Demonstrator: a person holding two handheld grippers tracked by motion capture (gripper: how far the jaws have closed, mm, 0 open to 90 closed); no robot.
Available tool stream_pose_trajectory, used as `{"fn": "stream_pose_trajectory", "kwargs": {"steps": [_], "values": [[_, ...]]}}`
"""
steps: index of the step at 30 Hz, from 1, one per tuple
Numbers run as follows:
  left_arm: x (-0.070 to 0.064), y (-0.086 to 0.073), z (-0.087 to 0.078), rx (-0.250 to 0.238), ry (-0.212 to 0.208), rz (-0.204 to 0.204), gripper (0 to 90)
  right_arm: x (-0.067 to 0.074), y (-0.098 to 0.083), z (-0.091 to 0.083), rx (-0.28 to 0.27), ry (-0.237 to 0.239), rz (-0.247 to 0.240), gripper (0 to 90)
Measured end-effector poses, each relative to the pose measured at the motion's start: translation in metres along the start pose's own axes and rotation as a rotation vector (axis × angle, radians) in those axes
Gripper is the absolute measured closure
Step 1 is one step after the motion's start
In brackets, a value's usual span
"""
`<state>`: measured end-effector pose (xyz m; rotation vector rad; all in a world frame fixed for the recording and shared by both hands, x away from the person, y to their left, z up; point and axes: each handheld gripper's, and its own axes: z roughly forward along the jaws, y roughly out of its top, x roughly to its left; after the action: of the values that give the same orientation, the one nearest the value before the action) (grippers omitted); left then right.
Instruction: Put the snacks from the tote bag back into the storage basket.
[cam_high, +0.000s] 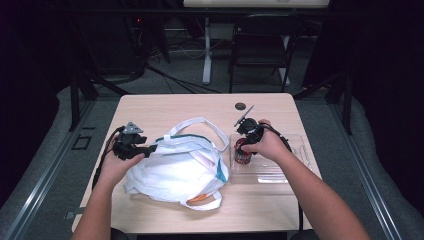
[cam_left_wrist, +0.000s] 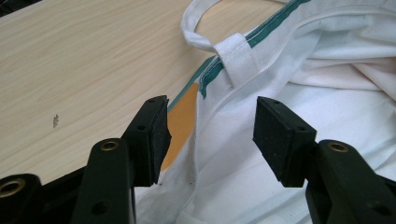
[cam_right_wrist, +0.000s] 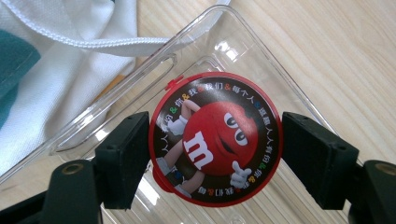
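Hand-held gripper on the right (cam_right_wrist: 215, 156) hung over a round candy tub (cam_right_wrist: 215, 138), its jaws spread to either side of the red lid. The left pad looked to be touching the lid's edge, while the right pad stood just apart from it, so the tub was straddled rather than pinched. In the high view the right hand-held gripper (cam_high: 246, 136) sat above the tub (cam_high: 242, 154), which stood upright at the left end of a clear plastic tray (cam_high: 280, 172) on the right part of the table (cam_high: 165, 107). The lid carried a red cartoon figure ringed by small printed characters.

The left hand-held gripper (cam_left_wrist: 210, 140) was also spread wide, holding nothing, with its pads on either side of a seam of a white cloth bag (cam_left_wrist: 327, 154) edged in green trim. A sewn handle loop (cam_left_wrist: 236, 56) lay just beyond the jaws. In the high view the left hand-held gripper (cam_high: 150, 148) rested at the bag's left edge; the bag (cam_high: 175, 172) lay crumpled at the middle of the table, just beside the tray, something orange (cam_high: 197, 199) showing at its near side.
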<state>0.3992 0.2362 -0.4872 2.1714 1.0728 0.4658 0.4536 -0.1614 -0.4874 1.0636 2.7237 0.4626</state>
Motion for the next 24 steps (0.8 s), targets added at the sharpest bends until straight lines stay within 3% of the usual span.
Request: {"fn": "stream_pose_trajectory", "kwargs": {"steps": [15, 24], "values": [[0.002, -0.003, -0.005, -0.013, 0.002, -0.013, 45.3, 0.001, -0.01, -0.016, -0.022, -0.001, 0.02, 26.3], [0.003, -0.004, -0.005, -0.011, 0.006, -0.019, 45.3, 0.0, -0.019, -0.012, -0.008, -0.004, 0.022, 26.7]]}}
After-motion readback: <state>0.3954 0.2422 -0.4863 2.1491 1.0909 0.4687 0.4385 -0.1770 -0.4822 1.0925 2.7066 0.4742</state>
